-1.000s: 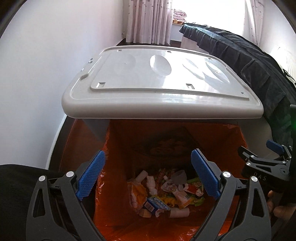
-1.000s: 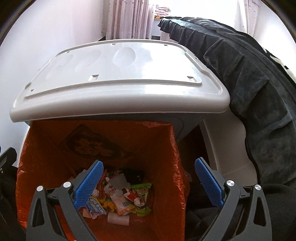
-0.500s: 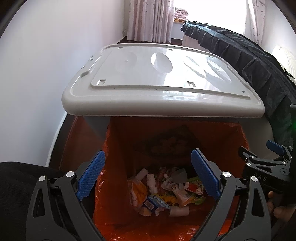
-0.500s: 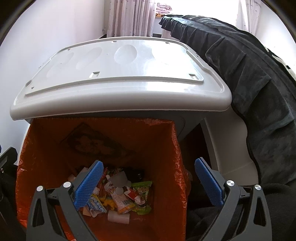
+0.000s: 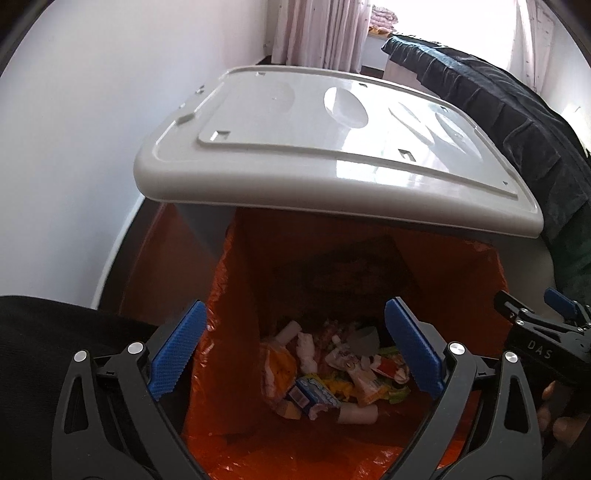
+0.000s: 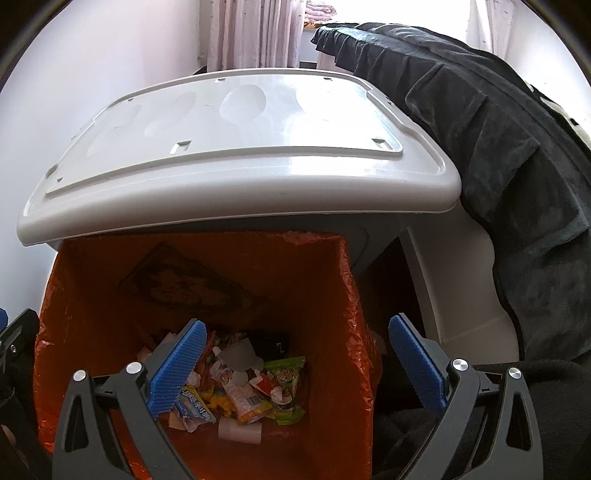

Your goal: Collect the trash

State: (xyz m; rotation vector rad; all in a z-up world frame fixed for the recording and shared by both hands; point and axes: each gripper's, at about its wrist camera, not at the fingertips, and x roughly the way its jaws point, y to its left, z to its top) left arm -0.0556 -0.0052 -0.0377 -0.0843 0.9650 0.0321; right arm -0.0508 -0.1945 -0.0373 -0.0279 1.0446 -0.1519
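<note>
An orange bin liner (image 5: 461,295) (image 6: 317,295) lines a grey bin whose lid (image 5: 332,147) (image 6: 240,147) stands raised at the back. At the bottom lies a heap of trash (image 5: 332,376) (image 6: 240,387): snack wrappers, a small blue carton, paper rolls. My left gripper (image 5: 295,350) hovers open over the bin mouth, nothing between its blue pads. Beside it, my right gripper (image 6: 295,365) hangs open and empty above the bin's right rim; it also shows at the right edge of the left wrist view (image 5: 535,332), with a hand on it.
A white wall (image 5: 74,129) runs along the left of the bin. A dark blanket (image 6: 498,166) drapes over furniture on the right. Curtains (image 5: 317,33) and a bright window stand at the far end. Dark clothing (image 5: 44,350) fills the lower corners.
Both views have risen and tilted slightly, so the lid appears a little higher in frame. Both grippers stay open and the trash has not moved.
</note>
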